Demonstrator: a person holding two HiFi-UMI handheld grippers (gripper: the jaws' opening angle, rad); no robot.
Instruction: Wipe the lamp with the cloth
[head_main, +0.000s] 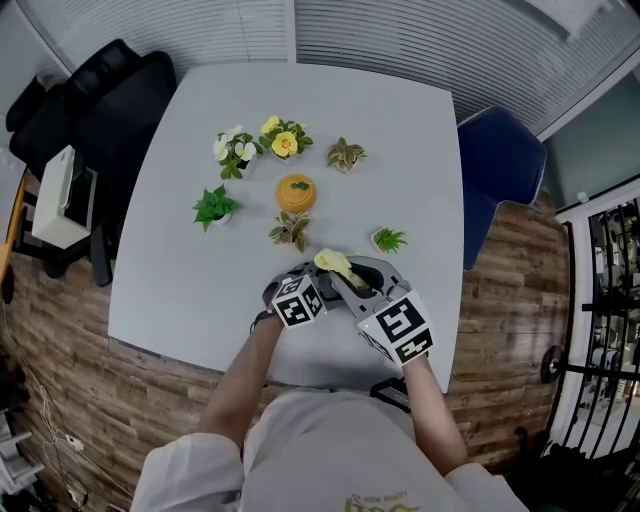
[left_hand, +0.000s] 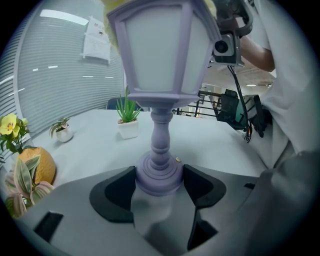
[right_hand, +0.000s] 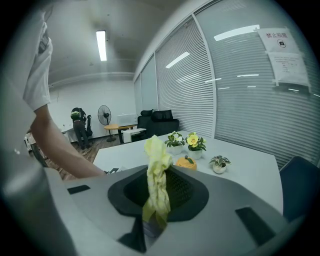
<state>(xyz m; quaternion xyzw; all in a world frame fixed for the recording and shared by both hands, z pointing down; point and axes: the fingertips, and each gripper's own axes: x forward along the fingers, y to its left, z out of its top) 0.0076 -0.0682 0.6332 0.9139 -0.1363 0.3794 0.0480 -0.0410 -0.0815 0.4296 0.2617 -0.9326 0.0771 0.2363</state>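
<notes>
The lamp (left_hand: 160, 65), lilac and upright, is gripped at its round base by the left gripper (left_hand: 159, 181), whose jaws are pressed against both sides of the base. The yellow cloth (right_hand: 157, 175) is pinched between the clenched jaws of the right gripper (right_hand: 159, 200) and is laid against the lamp's top. Both are held over the near part of the table (head_main: 190, 290). Farther out, plants (head_main: 290, 230) and an orange ornament (head_main: 295, 192) are set.
</notes>
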